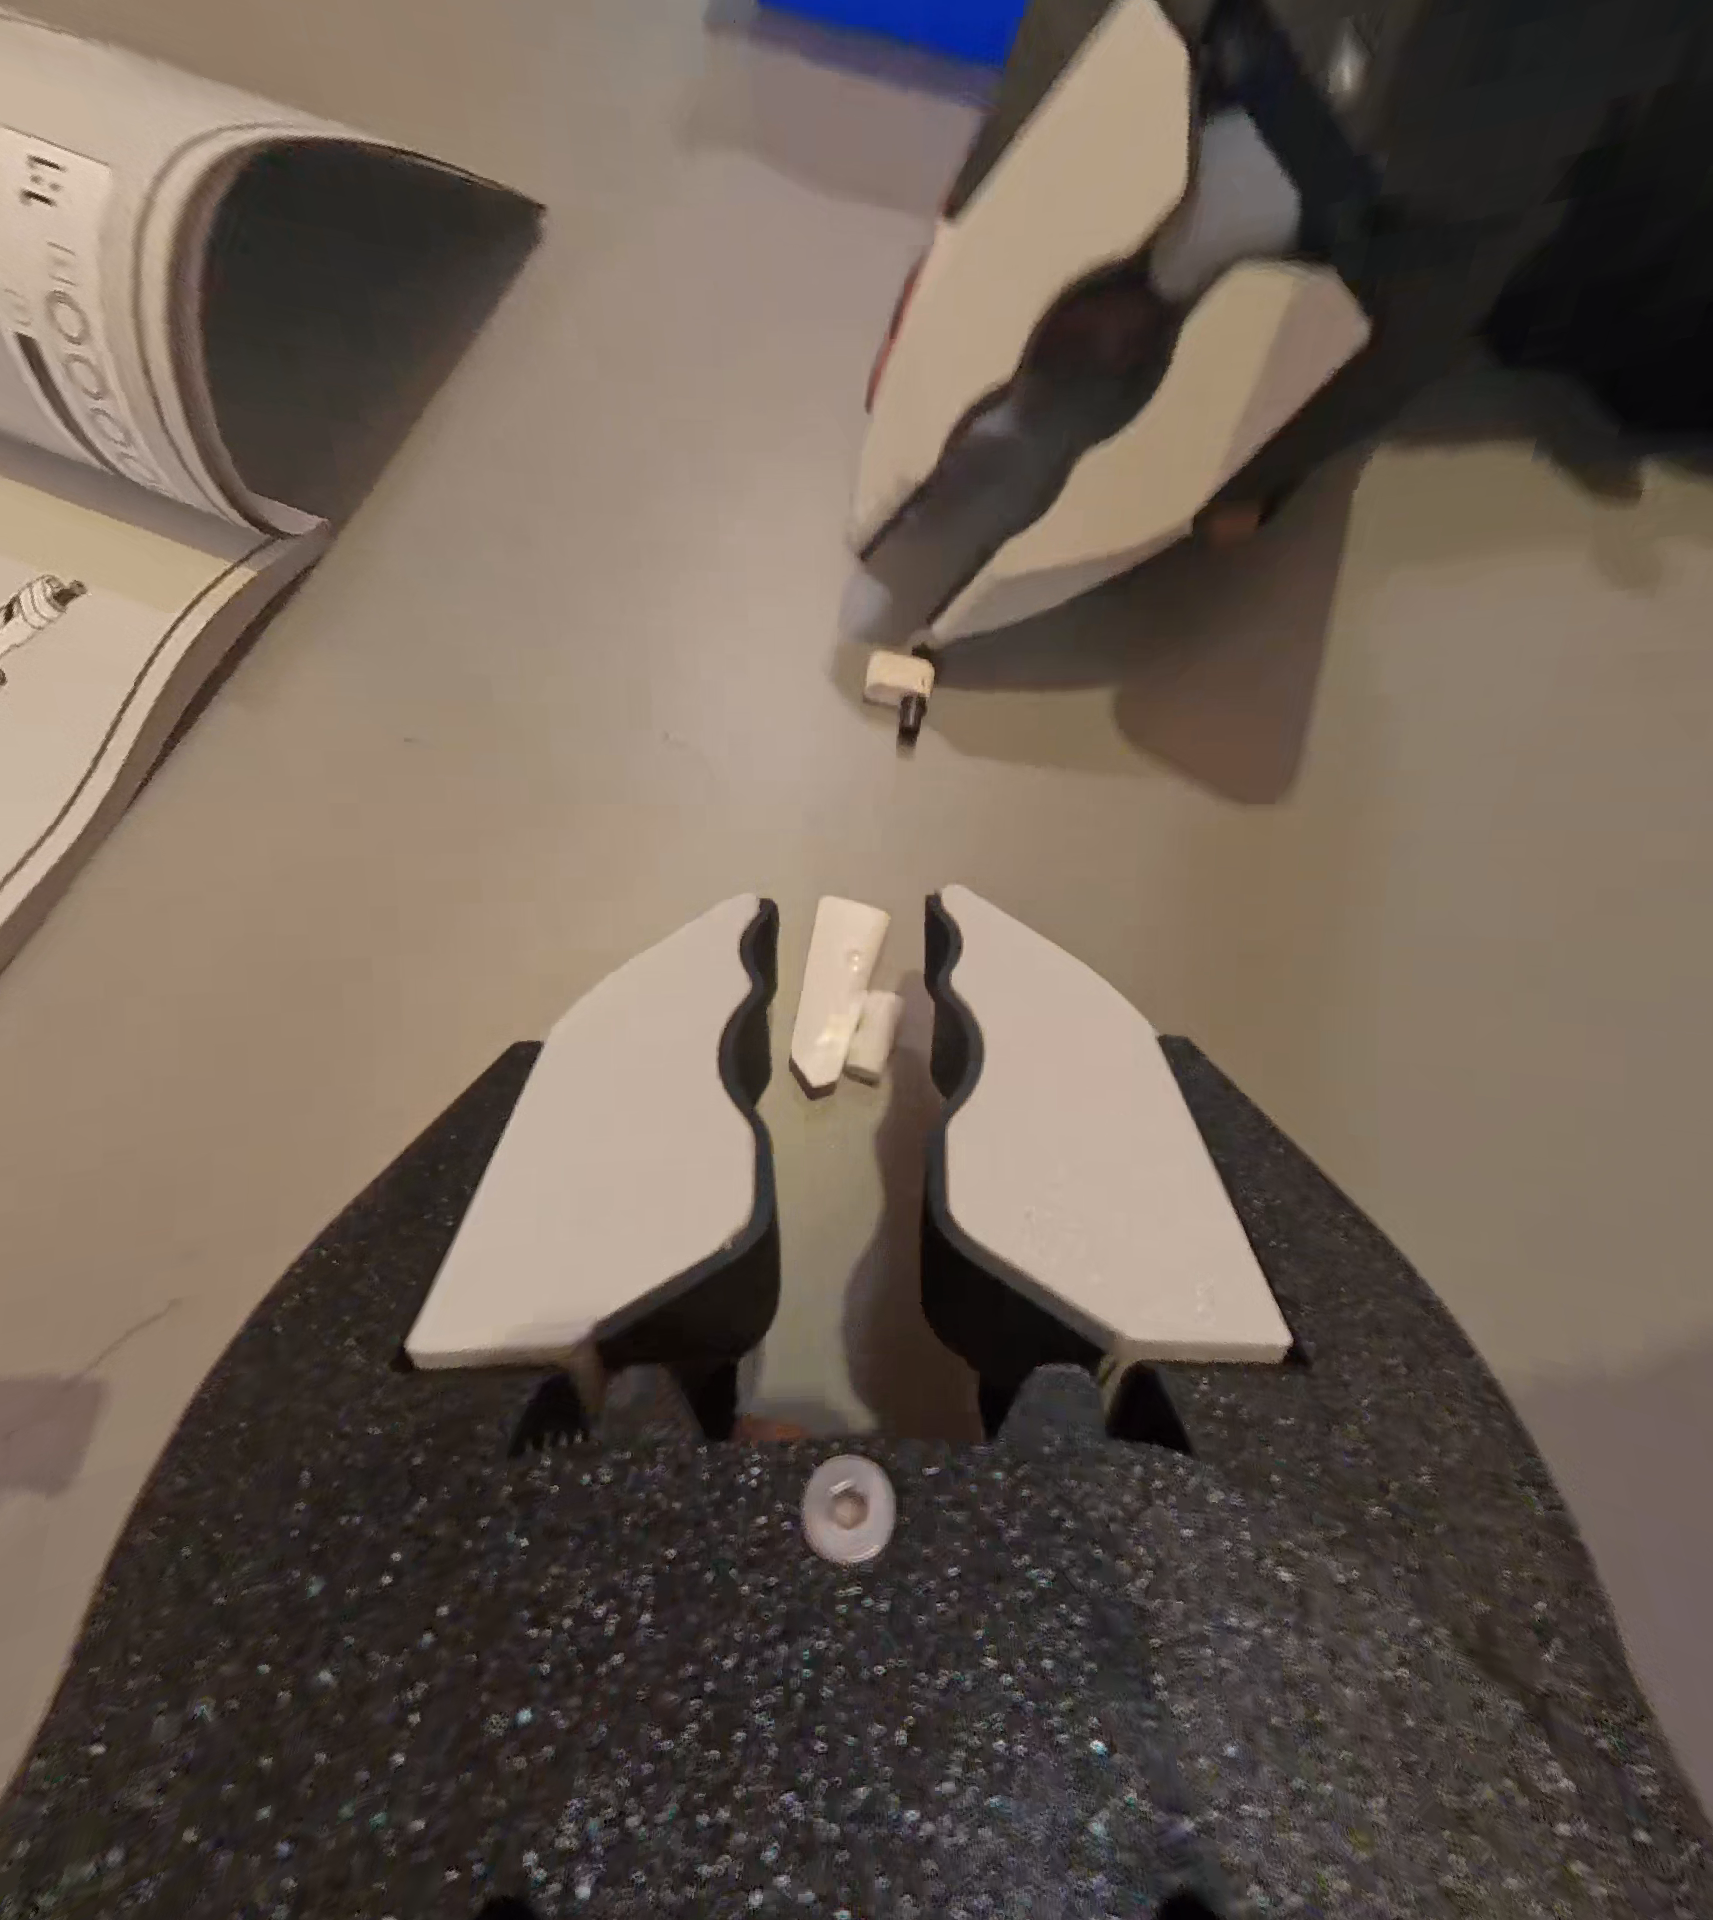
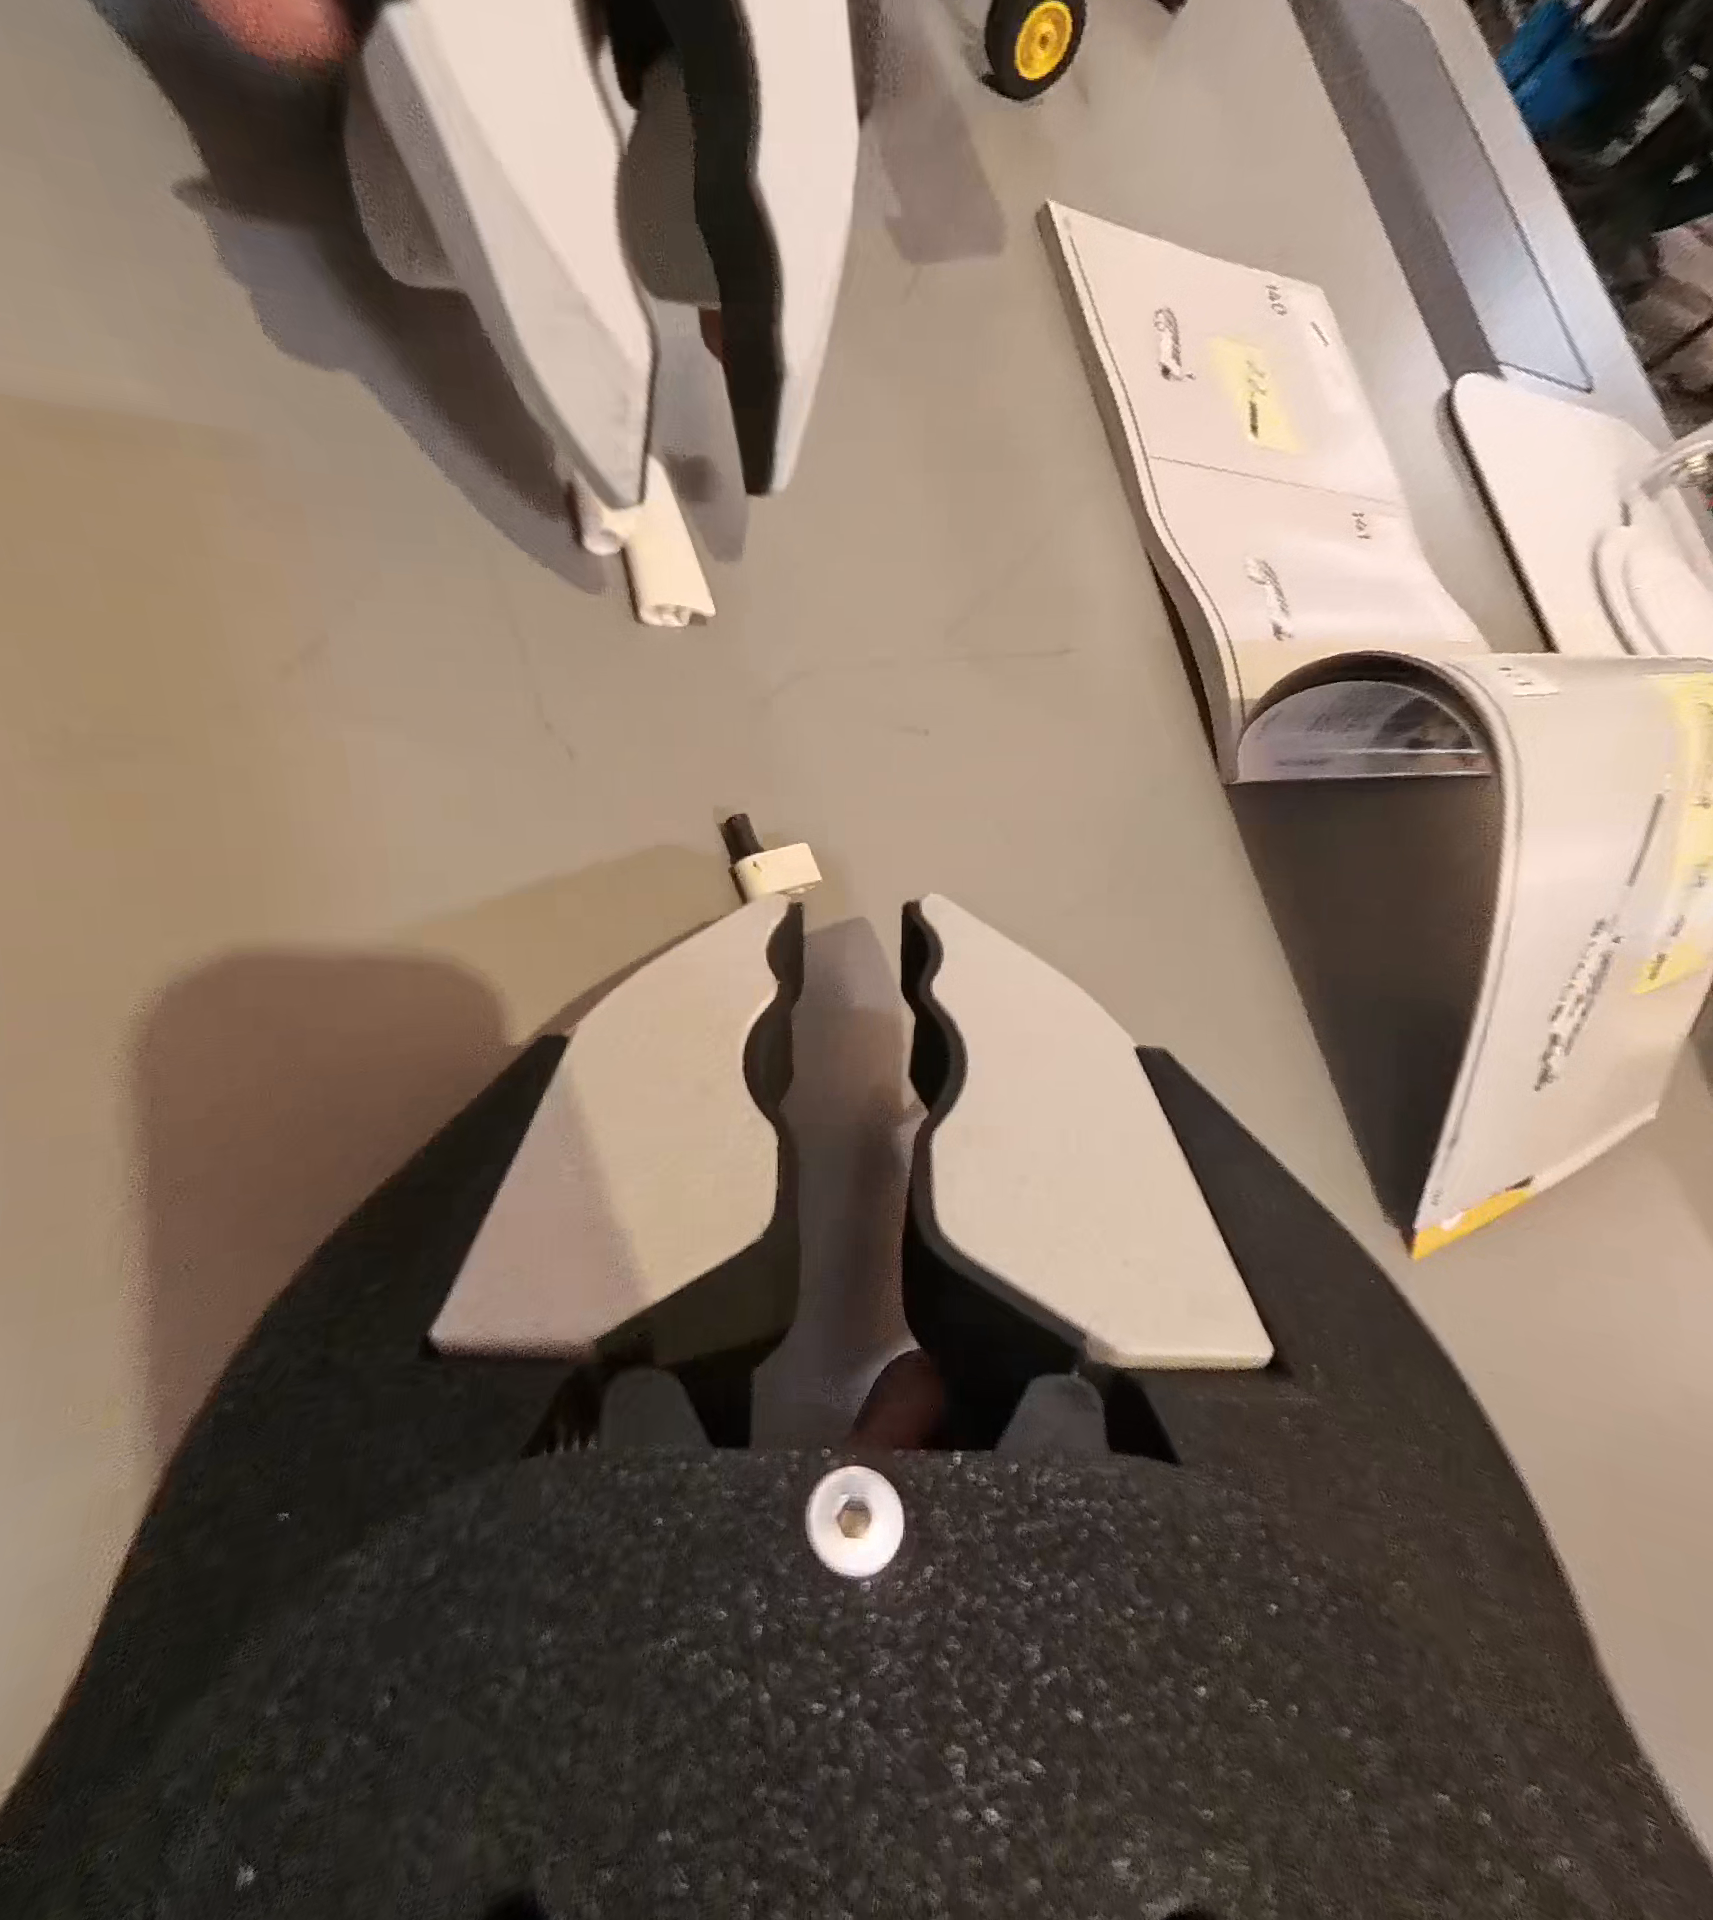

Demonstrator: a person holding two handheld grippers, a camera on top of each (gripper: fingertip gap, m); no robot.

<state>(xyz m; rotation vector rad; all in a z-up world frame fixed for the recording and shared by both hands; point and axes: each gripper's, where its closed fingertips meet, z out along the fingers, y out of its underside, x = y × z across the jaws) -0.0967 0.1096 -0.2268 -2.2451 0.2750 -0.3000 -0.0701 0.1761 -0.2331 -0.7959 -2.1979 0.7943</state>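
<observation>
Between the parted left tongs (image 1: 852, 997), touched by neither pad, a long white plastic piece with a short side peg (image 1: 836, 992) lies on the grey table (image 1: 571, 727). Just beyond the parted, empty right tongs (image 2: 850, 920), off their left tip, rests a small white plastic block on a black pin (image 2: 777, 865). Farther off lies an open instruction booklet with curled pages (image 2: 1299, 499).

Matt table (image 1: 519, 790), seemingly plastic white pieces (image 1: 836, 987).
</observation>
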